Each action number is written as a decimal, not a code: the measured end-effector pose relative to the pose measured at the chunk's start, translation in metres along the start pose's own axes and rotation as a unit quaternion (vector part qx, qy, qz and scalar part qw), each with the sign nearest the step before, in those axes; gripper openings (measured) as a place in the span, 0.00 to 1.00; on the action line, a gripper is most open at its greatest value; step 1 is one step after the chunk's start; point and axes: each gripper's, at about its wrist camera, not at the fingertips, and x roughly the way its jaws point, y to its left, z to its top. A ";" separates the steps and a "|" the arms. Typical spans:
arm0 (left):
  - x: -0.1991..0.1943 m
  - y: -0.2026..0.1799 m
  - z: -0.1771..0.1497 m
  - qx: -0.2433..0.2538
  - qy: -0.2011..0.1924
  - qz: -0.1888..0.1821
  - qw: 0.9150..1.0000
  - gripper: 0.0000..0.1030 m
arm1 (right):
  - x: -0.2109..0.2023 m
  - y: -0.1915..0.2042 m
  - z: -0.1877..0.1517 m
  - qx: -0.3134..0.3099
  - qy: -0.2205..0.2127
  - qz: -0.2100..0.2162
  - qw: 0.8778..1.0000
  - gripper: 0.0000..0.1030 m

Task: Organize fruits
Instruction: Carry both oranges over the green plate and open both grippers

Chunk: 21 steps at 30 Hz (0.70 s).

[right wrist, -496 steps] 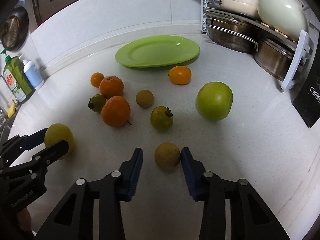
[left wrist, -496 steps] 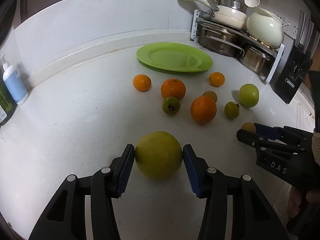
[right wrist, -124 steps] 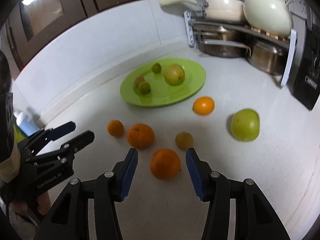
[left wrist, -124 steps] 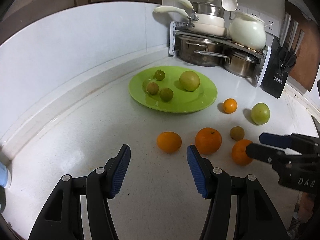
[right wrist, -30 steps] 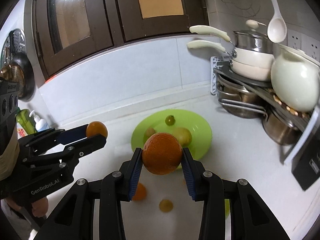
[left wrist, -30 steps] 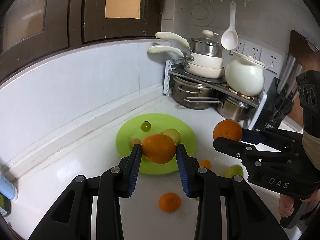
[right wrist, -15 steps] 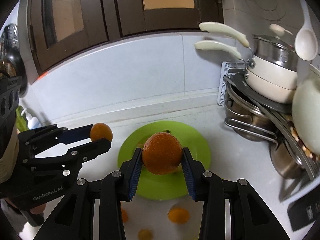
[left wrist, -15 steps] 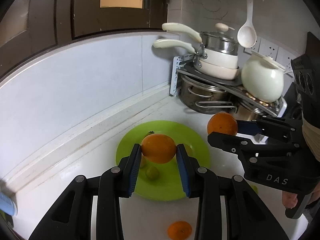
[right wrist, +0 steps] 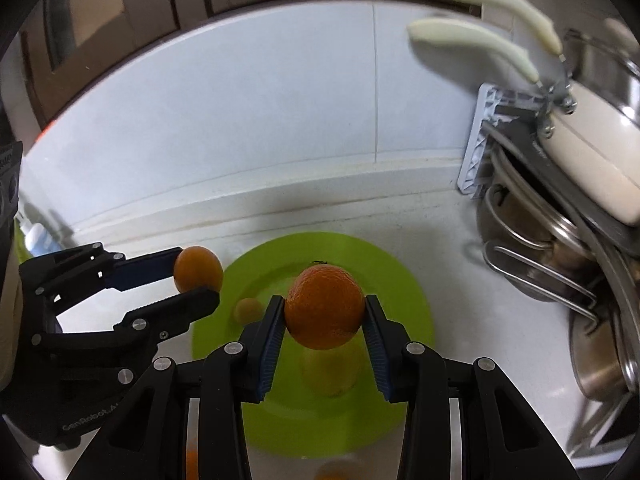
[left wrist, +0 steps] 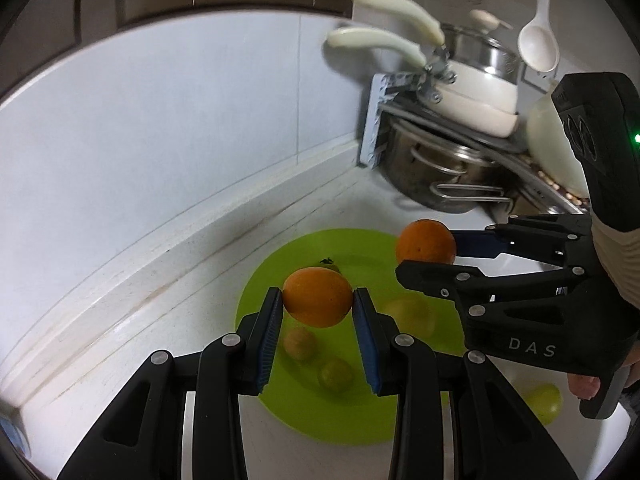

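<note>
Both grippers hang over the green plate (left wrist: 276,284) (right wrist: 412,292), each holding an orange. My left gripper (left wrist: 317,302) is shut on a small orange (left wrist: 318,297), also seen at the left of the right wrist view as small orange (right wrist: 199,269). My right gripper (right wrist: 324,312) is shut on a bigger orange (right wrist: 325,312), which appears in the left wrist view as bigger orange (left wrist: 426,242). On the plate lie a large yellow-green fruit (left wrist: 412,314), two small greenish fruits (left wrist: 299,343) (left wrist: 335,374) and a stemmed one mostly hidden behind the held orange.
A rack with steel pots (left wrist: 448,176) (right wrist: 532,256), cream pans with long handles (left wrist: 388,40) and a white ladle (left wrist: 538,46) stands close right of the plate. A green fruit (left wrist: 544,402) and orange fruits (right wrist: 336,470) lie on the white counter. The backsplash wall runs behind.
Both grippers, each still holding its orange, moved forward and lower toward the plate. The plate and the pot rack now look larger and nearer.
</note>
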 end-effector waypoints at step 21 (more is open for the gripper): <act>0.053 0.014 -0.003 0.001 0.044 -0.011 0.999 0.35 | 0.052 -0.008 0.003 -0.006 0.056 0.000 0.998 0.39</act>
